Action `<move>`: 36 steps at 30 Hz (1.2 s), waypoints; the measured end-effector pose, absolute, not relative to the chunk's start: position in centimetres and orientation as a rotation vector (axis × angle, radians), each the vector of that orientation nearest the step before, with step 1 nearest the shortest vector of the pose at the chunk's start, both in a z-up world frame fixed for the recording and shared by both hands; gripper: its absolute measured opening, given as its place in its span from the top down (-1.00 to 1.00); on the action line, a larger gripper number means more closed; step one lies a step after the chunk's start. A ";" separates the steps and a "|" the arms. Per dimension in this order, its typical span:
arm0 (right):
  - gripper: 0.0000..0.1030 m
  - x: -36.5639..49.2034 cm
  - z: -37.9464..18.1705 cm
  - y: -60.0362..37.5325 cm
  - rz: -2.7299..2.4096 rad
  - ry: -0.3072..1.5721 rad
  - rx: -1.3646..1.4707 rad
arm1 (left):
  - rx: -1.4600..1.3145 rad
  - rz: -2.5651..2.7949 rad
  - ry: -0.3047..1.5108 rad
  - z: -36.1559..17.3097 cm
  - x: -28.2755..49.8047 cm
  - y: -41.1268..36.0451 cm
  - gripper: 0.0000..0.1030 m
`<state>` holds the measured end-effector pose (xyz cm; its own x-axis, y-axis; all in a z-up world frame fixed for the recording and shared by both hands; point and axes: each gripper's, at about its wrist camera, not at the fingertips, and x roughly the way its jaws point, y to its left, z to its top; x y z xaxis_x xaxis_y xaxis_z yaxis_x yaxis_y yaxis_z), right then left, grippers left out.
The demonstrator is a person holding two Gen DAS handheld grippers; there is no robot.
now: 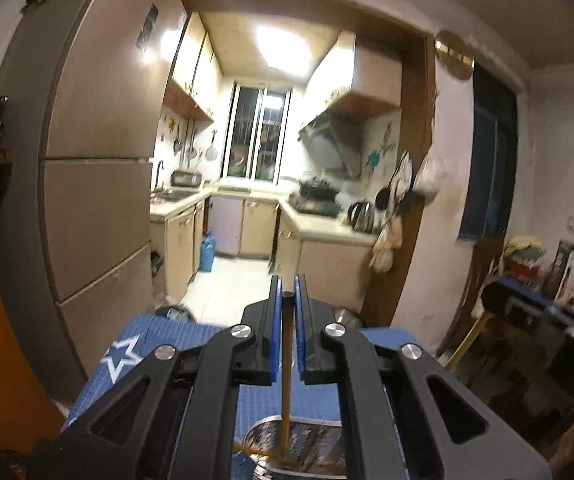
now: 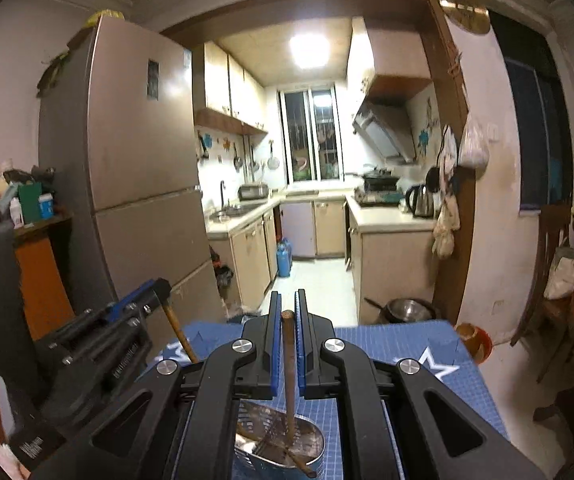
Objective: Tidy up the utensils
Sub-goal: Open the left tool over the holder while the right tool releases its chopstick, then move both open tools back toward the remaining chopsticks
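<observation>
Both views are fisheye cameras mounted just behind a hand-held gripper, looking forward along its two fingers and tipped slightly below level.

The left wrist view sits over the blue star-printed mat [image 1: 135,344], close above a metal utensil holder [image 1: 271,432] at 6 o'clock, and faces the kitchen doorway at 12 o'clock with the refrigerator [image 1: 99,168] at 9 o'clock.

The right wrist view looks the same way from a little further right, with the utensil holder [image 2: 311,436] again at 6 o'clock.

Both share refrigerator [image 2: 139,152], kitchen, kettle [image 1: 361,214] [image 2: 421,200] and mat [image 2: 399,344]. The left gripper [image 2: 158,294] appears at 9 o'clock in the right view.
</observation>
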<state>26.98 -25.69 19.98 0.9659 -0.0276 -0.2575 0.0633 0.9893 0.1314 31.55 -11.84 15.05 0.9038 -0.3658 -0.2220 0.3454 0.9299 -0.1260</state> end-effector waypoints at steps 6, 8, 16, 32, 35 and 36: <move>0.84 28.7 15.6 -25.3 -0.029 0.336 0.150 | -0.027 -0.327 0.274 12.5 31.8 -12.3 0.90; 0.61 28.3 15.5 -25.5 -0.039 0.329 0.146 | -0.033 -0.326 0.283 13.0 31.7 -11.8 0.76; 0.38 20.1 19.7 -28.8 -0.053 0.150 0.157 | -0.175 -0.243 0.050 19.8 24.1 -2.7 -0.02; 0.11 -4.5 5.7 -28.1 -0.111 0.277 0.002 | 0.167 -0.176 0.037 9.7 2.9 4.4 -0.06; 0.12 -6.4 1.9 -26.5 -0.090 0.349 0.037 | 0.247 -0.202 0.120 5.5 1.0 3.7 -0.06; 0.12 -6.7 0.7 -25.9 -0.077 0.375 0.052 | 0.256 -0.224 0.154 4.1 0.4 3.6 -0.06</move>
